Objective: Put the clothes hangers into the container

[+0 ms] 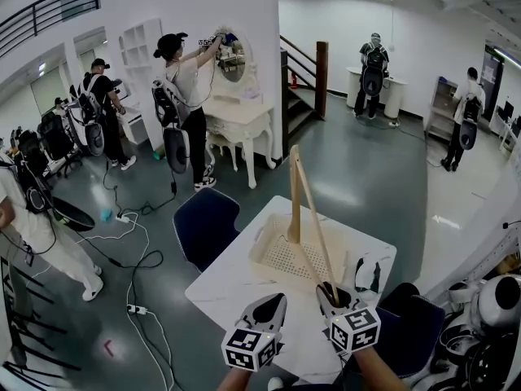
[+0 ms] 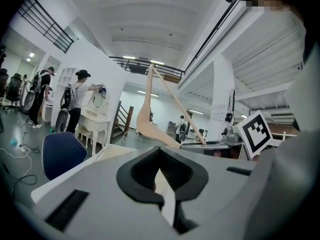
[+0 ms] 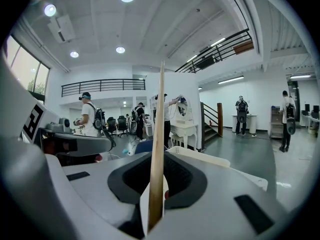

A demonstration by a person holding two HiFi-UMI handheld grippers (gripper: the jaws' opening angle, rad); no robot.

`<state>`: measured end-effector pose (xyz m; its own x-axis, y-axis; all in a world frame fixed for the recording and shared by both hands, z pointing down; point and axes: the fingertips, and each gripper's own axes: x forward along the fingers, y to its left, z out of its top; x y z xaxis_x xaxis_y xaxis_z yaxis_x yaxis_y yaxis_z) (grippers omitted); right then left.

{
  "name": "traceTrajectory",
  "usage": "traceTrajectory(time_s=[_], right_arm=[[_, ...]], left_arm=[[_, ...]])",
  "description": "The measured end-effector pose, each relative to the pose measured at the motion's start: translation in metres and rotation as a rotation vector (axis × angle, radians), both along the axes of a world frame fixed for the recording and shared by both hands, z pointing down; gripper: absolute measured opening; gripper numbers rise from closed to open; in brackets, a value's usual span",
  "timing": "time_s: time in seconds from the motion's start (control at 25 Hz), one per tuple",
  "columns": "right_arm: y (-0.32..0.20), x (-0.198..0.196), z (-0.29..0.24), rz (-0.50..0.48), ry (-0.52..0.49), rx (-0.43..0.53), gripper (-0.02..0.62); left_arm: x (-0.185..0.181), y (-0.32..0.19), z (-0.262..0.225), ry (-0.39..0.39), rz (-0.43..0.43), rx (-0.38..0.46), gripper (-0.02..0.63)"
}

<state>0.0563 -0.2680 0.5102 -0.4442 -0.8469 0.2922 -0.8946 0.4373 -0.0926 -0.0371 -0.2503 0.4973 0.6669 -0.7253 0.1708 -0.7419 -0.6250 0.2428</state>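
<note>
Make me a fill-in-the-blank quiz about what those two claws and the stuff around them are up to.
The right claw grips a wooden ____ that stands upright.
A white basket rests on the white ____.
The left claw holds ____.
A dark blue ____ stands on the floor nearby.
Missing words: hanger; table; nothing; chair.
</note>
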Motion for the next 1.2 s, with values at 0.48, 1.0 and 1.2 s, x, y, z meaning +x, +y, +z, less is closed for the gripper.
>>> traceTrajectory(time_s=[0.48, 1.0, 1.2], right_arm=[[-0.013, 0.016, 0.009, -0.017, -0.017, -0.018, 0.063], [-0.04, 0.027, 0.021, -0.041, -0.022, -0.041, 0.063], [-0.051, 0.028, 0.031, -0.048, -0.024, -0.06, 0.063]], left_arm=[[0.016, -0.008, 0.007, -0.013, -0.022, -0.013, 0.003], [0.025, -0.024, 0.015, -0.029, -0.052, -0.032, 0.003], [0.026, -0.032, 0.021, -0.036, -0.059, -0.045, 0.003]])
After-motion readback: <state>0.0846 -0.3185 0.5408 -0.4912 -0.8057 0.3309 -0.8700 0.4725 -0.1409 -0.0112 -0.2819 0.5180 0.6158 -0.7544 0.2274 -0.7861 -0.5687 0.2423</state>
